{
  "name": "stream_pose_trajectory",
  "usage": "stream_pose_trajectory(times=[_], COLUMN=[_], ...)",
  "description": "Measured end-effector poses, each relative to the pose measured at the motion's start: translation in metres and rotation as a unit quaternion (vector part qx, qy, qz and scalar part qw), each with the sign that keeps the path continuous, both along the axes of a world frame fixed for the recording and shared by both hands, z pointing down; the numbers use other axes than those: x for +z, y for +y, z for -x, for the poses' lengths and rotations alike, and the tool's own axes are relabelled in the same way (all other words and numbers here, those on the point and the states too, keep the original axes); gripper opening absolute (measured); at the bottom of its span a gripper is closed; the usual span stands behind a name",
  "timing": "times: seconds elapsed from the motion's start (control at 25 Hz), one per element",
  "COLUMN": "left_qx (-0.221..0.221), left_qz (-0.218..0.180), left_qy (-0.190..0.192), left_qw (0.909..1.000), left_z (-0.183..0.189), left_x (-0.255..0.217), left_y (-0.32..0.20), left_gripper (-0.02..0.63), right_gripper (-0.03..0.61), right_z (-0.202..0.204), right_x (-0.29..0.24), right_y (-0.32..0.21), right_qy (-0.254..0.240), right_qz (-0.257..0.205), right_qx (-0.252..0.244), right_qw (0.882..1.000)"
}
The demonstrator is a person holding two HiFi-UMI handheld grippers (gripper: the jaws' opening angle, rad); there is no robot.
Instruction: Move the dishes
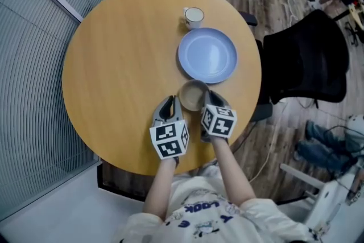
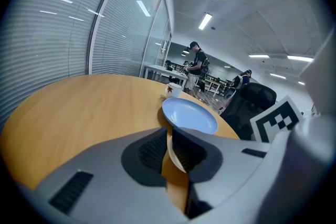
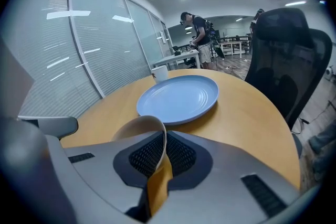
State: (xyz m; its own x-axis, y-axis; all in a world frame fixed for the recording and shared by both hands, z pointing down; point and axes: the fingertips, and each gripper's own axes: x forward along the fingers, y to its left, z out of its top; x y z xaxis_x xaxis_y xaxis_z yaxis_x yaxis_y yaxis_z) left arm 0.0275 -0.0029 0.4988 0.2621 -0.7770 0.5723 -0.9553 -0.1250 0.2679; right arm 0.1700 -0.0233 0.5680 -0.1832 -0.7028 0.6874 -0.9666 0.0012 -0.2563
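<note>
The tan bowl is close to the surface's near edge, right of its middle. I cannot tell whether it rests there or is just lifted. The left tongs are clamped on its left rim, the right tongs on its right rim, and each pair pinches only the thin wall.

With such shallow bites, the likely trouble is uneven hands: one rising or pulling ahead of the other would twist the bowl until a rim slips free. A loosened bowl so near the edge could tip off. The blue plate lies just beyond it, and the white mug beyond that, so a forward swing kept low could knock them.
</note>
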Motion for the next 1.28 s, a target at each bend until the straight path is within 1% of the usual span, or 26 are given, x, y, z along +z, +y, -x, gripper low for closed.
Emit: stream_pose_trajectory(times=[0.16, 0.24, 0.28, 0.4, 0.48, 0.56, 0.6, 0.68, 0.84, 0.96, 1.08, 1.28], left_qx=[-0.005, -0.008, -0.01, -0.013, -0.008, 0.001, 0.005, 0.012, 0.024, 0.034, 0.04, 0.05], left_qz=[-0.007, -0.016, -0.021, -0.05, -0.076, -0.105, -0.122, -0.154, -0.201, -0.226, -0.244, -0.253], left_qy=[-0.005, -0.009, -0.01, -0.015, -0.026, -0.041, -0.047, -0.055, -0.059, -0.057, -0.057, -0.058], left_qw=[0.9999, 0.9998, 0.9997, 0.9986, 0.9967, 0.9936, 0.9914, 0.9864, 0.9775, 0.9719, 0.9674, 0.9645], left_z=[0.005, 0.008, 0.01, 0.014, 0.014, 0.014, 0.014, 0.012, 0.007, 0.003, -0.003, -0.003], left_x=[-0.005, -0.011, -0.016, -0.039, -0.059, -0.082, -0.094, -0.119, -0.162, -0.185, -0.201, -0.21], left_y=[-0.002, -0.004, -0.005, -0.011, -0.015, -0.02, -0.022, -0.026, -0.029, -0.029, -0.022, -0.019], left_gripper=[0.032, 0.032, 0.032, 0.032, 0.032, 0.031, 0.032, 0.032, 0.032, 0.031, 0.031, 0.032], right_gripper=[0.028, 0.1, 0.104, 0.104, 0.103, 0.075, 0.054, 0.037, 0.029, 0.029, 0.026, 0.017], right_z=[-0.003, -0.004, -0.005, -0.008, -0.009, -0.006, -0.003, -0.001, -0.002, -0.004, -0.007, -0.003], right_x=[-0.001, -0.011, -0.019, -0.055, -0.085, -0.118, -0.134, -0.165, -0.217, -0.241, -0.253, -0.259], right_y=[-0.002, -0.002, -0.002, -0.005, -0.009, -0.01, -0.01, -0.011, -0.009, -0.003, 0.006, 0.007], right_qy=[0.017, 0.023, 0.027, 0.052, 0.076, 0.092, 0.093, 0.087, 0.074, 0.071, 0.069, 0.075], right_qz=[0.0, -0.006, -0.013, -0.062, -0.109, -0.152, -0.172, -0.206, -0.264, -0.289, -0.304, -0.313], right_qx=[-0.003, -0.006, -0.007, -0.013, -0.024, -0.034, -0.035, -0.032, -0.017, -0.009, -0.002, 0.004], right_qw=[1.0, 1.0, 1.0, 0.997, 0.991, 0.983, 0.98, 0.974, 0.962, 0.955, 0.95, 0.947])
